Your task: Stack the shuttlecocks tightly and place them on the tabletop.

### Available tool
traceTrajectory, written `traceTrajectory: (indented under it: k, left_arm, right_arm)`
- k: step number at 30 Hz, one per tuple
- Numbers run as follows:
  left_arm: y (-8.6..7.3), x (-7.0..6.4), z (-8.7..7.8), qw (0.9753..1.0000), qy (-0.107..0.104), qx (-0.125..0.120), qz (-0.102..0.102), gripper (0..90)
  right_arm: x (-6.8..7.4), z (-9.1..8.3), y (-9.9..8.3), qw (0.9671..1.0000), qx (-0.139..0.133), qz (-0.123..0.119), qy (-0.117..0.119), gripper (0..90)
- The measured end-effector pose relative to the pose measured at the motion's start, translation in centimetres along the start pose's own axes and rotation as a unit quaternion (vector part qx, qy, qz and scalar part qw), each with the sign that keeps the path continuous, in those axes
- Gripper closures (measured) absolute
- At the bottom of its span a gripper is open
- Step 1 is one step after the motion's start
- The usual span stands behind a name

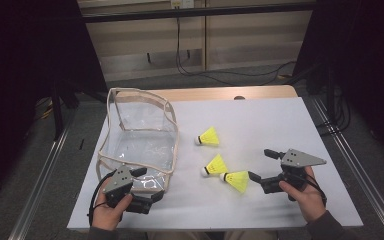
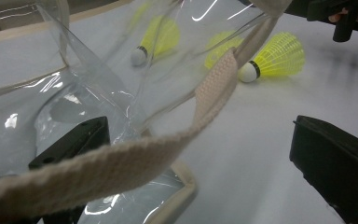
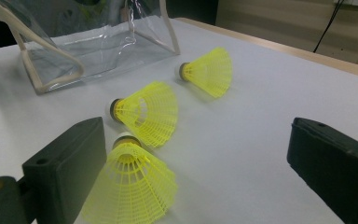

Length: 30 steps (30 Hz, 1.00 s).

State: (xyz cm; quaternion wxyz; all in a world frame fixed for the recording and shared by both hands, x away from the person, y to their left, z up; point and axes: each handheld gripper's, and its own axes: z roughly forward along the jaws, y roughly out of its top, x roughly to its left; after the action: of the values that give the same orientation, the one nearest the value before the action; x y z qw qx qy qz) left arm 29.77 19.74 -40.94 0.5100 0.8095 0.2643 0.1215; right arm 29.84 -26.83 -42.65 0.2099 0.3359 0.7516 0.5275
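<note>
The nearest shuttlecock point(image 1: 236, 180) lies just left of the open right hand-held gripper point(image 1: 261, 167), skirt toward it, cork pointed away.

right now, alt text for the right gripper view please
The open right gripper reaches toward three yellow shuttlecocks lying on a white table, the nearest shuttlecock between its jaws beside the left one. A clear bag with beige trim stands behind them.
</note>
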Motion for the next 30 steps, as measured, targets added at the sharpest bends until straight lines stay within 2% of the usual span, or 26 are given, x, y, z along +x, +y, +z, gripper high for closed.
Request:
traceTrajectory:
  k: [9,13,18,20,24,30]
  left_arm:
    - [0.0,0.0,0.0,1.0000,-0.001,-0.002,0.000,5.4]
    - [0.0,0.0,0.0,1.0000,0.001,0.000,0.001,5.4]
    - [0.0,0.0,0.0,1.0000,0.000,0.000,0.001,5.4]
    - [0.0,0.0,0.0,1.0000,0.000,0.000,0.002,5.4]
    - [0.0,0.0,0.0,1.0000,0.001,0.001,0.002,5.4]
    - [0.0,0.0,0.0,1.0000,0.002,0.002,0.002,5.4]
  right_arm:
    - [0.3,0.4,0.0,0.9998,0.018,-0.005,0.010,6.9]
    - [0.0,0.4,-0.2,0.9996,0.028,0.002,0.004,7.1]
    - [0.0,0.3,-0.3,0.9993,0.035,0.012,0.009,9.1]
    - [0.2,0.2,-0.3,0.9992,0.034,0.013,0.019,12.3]
    - [0.9,-0.1,-0.1,0.9990,0.033,0.011,0.027,12.9]
    - [1.9,-0.6,-0.2,0.9980,0.037,0.002,0.051,17.0]
